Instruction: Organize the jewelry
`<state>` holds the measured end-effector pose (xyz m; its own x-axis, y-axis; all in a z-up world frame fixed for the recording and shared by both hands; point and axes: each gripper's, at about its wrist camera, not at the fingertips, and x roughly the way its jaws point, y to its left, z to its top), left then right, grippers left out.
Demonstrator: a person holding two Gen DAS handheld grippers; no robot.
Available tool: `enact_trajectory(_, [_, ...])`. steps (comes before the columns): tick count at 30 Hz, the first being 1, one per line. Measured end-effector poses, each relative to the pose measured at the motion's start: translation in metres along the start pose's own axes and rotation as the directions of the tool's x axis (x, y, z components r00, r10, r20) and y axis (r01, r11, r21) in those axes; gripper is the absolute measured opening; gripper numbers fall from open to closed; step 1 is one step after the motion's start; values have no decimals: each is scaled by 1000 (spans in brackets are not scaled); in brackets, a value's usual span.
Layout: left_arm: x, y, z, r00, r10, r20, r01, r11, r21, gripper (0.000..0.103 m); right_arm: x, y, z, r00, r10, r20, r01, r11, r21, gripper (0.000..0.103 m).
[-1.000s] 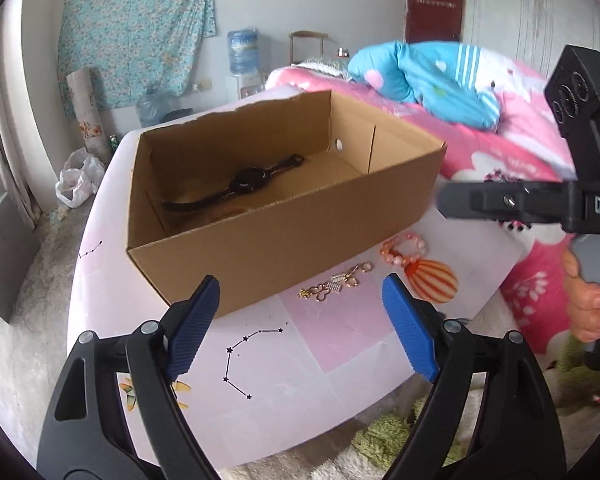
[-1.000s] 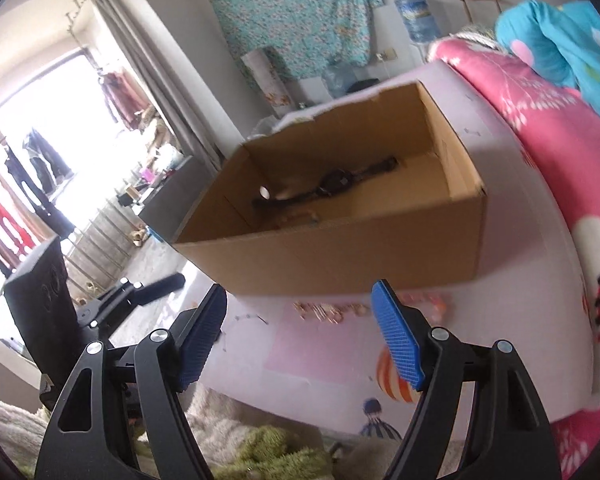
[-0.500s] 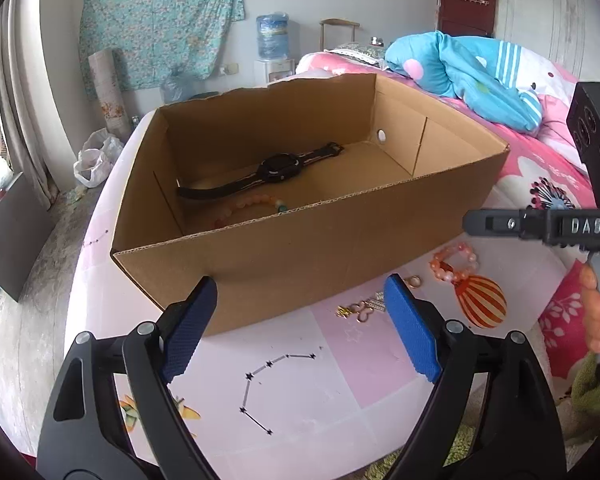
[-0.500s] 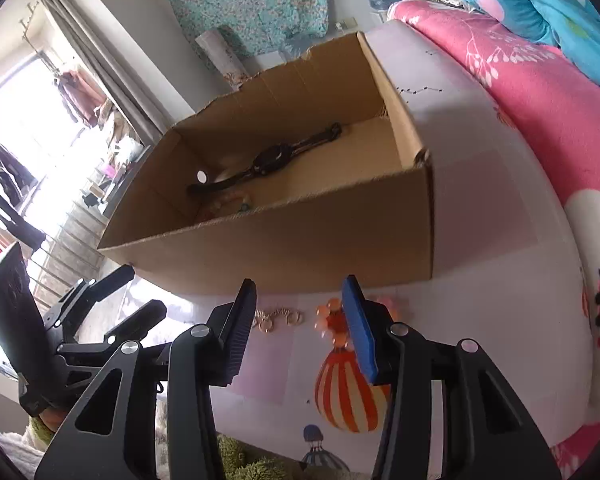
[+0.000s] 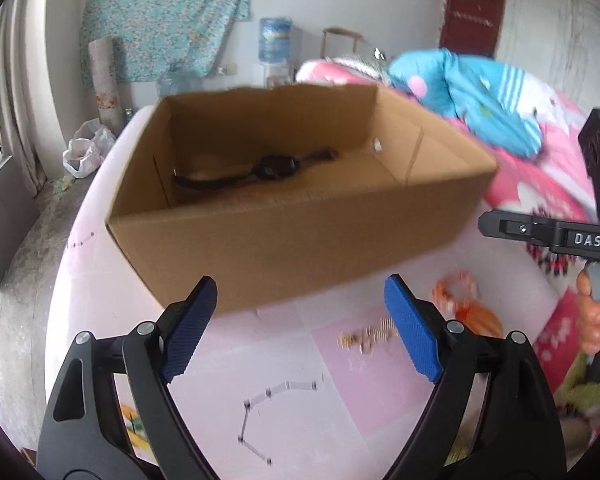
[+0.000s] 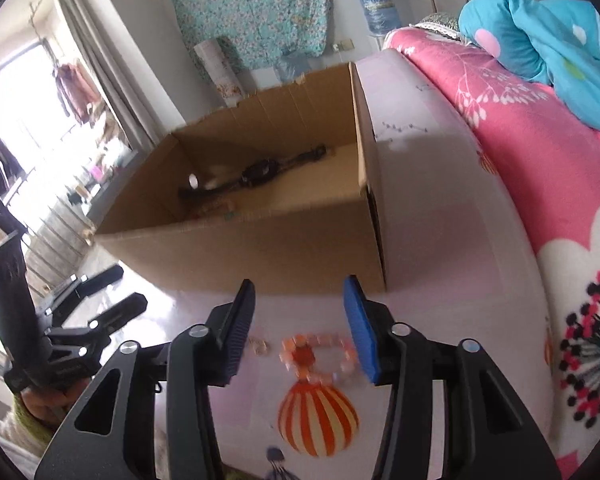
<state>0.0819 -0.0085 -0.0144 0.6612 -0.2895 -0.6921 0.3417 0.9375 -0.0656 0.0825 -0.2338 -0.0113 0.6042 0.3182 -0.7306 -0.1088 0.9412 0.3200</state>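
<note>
An open cardboard box (image 5: pixel 284 240) (image 6: pixel 268 248) stands on the pale pink table, with a black wristwatch (image 5: pixel 268 168) (image 6: pixel 256 174) lying inside. In front of the box lie a pink bead bracelet (image 6: pixel 320 356) (image 5: pixel 456 292) and a small gold piece of jewelry (image 5: pixel 368 334) (image 6: pixel 258 346). My right gripper (image 6: pixel 298 332) hovers just above the bracelet; its jaws are opening and nothing is pressed between them. My left gripper (image 5: pixel 300 328) is open and empty, facing the box's front wall, with the gold piece near its right finger.
A pink floral bedspread (image 6: pixel 540 152) with a blue blanket (image 5: pixel 472 92) borders the table on the right. An orange balloon print (image 6: pixel 318 416) marks the tabletop. A hand (image 5: pixel 592 320) holds the other gripper's handle at the right edge.
Both grippers came lower and closer to the table in front of the box. The right gripper narrowed, then widened a little, and now frames the bead bracelet.
</note>
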Motion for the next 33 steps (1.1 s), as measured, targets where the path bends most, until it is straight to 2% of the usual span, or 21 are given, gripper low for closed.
enact_trajectory(3, [8, -7, -25, 996, 35, -87, -32, 999, 41, 82, 1, 2, -23, 994, -92, -63, 89, 995, -46, 71])
enact_trajectory(7, [21, -9, -44, 982, 87, -168, -80, 995, 52, 83, 9, 10, -51, 967, -228, -111, 210, 966, -150, 76])
enact_trajectory(9, [28, -10, -49, 973, 111, -201, -102, 993, 56, 83, 17, 13, -57, 957, -262, -126, 236, 953, -190, 81])
enact_trajectory(11, [30, -10, -51, 970, 126, -206, -117, 991, 58, 89, 23, 16, -60, 949, -285, -131, 253, 942, -219, 84])
enact_trajectory(13, [31, -7, -52, 968, 122, -219, -116, 992, 43, 91, 27, 18, -63, 940, -314, -135, 275, 929, -248, 86])
enact_trajectory(15, [33, 1, -55, 967, 98, -236, -104, 995, -11, 95, 31, 18, -65, 933, -329, -147, 286, 924, -253, 96])
enact_trajectory(20, [29, 3, -62, 972, 107, -207, -113, 993, -15, 95, 33, 11, -65, 939, -303, -165, 270, 942, -200, 96])
enact_trajectory(25, [30, 3, -59, 971, 99, -218, -101, 995, 0, 96, 30, 13, -73, 948, -295, -122, 267, 943, -200, 96])
enact_trajectory(30, [32, 3, -56, 968, 90, -233, -91, 996, 7, 96, 26, 12, -65, 953, -270, -138, 242, 952, -187, 96])
enact_trajectory(31, [31, -2, -59, 967, 92, -237, -93, 996, 6, 96, 25, 11, -59, 957, -256, -135, 231, 957, -178, 96])
enact_trajectory(33, [31, -7, -58, 966, 92, -242, -93, 996, 6, 96, 9, 20, -51, 984, -166, -71, 152, 973, -174, 96])
